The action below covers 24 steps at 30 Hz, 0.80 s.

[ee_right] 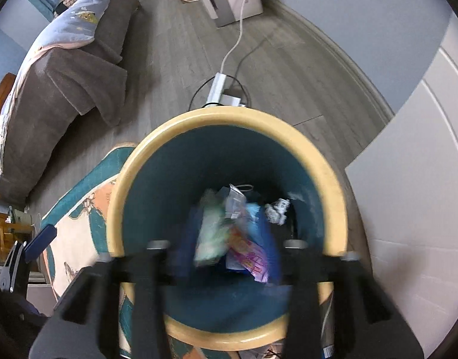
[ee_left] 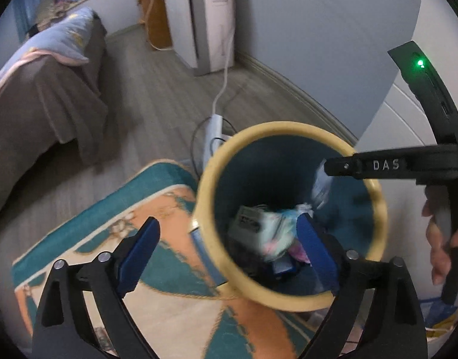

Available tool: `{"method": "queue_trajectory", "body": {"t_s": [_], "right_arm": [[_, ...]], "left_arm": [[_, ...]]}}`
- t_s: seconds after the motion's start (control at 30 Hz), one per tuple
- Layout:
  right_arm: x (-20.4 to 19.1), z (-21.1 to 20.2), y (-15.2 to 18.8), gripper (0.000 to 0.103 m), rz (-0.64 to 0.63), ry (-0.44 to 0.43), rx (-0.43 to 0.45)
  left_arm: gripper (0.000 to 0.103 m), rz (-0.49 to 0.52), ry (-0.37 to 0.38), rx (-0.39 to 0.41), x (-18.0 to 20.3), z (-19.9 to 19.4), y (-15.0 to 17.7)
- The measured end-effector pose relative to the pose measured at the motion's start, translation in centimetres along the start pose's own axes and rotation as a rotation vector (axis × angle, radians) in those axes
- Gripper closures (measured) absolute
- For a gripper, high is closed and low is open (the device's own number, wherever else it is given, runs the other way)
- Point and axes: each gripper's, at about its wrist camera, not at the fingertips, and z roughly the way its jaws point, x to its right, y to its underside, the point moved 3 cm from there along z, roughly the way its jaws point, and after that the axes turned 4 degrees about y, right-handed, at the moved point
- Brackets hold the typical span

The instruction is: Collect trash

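The bin [ee_right: 229, 209] is teal inside with a pale yellow rim. The wrappers [ee_right: 244, 239] in it are pale green, light blue and pink. The rug [ee_left: 157, 269] carries teal, orange and cream shapes. The bed cover [ee_left: 43, 98] is grey-brown, the pillow [ee_left: 61, 39] light blue, the floor [ee_left: 157, 89] grey wood-grain.

The left gripper [ee_left: 229, 239] pointed down, and its two blue fingers [ee_left: 139, 254] stood wide apart with nothing pressed between them. The right gripper [ee_right: 226, 257] pointed down too, and its blurry jaws were open and gripped nothing. A hand [ee_left: 444, 239] held the right gripper's black handle.
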Motion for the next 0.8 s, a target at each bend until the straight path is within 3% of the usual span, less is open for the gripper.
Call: {"method": "queue_trajectory", "body": {"t_s": [0.03,0.1,0.17,0.3,0.4,0.53,0.7,0.8], "right_arm": [[-0.3,0.0,-0.1,0.036,-0.004,-0.006,0.005],[-1.0,-0.1,-0.1,0.03,-0.024,-0.008,0.01],[-1.6,-0.4,-0.1,0.014,-0.048,-0.002,0.019],[-2.3,-2.0,0.4,0.006,-0.083,0.016,0.044],[-2.7,-4.1,1.4,0.006,-0.104,0.035,0.066],[-3.6,-8.8,4.3,0.006,-0.145,0.052,0.135],[-3.7,-13.7,8.8,0.005,-0.157,0.093,0.213],[-3.4,-16.1,11.1,0.005,-0.14,0.087,0.262]], "left_arm": [[0.01,-0.006,-0.001,0.003,-0.3,-0.2,0.1],[0.01,-0.019,-0.003,0.001,-0.9,-0.7,0.8],[0.01,-0.019,-0.016,-0.001,-1.5,-1.4,1.5],[0.008,-0.031,-0.037,0.009,-2.1,-4.0,2.6],[0.006,-0.041,-0.026,0.034,-2.0,-6.8,3.1],[0.005,-0.008,-0.063,0.097,-1.3,-11.9,4.0],[0.005,-0.077,-0.004,0.152,-1.3,-16.7,5.3],[0.005,-0.094,-0.057,0.181,-0.9,-18.8,6.1]]}}
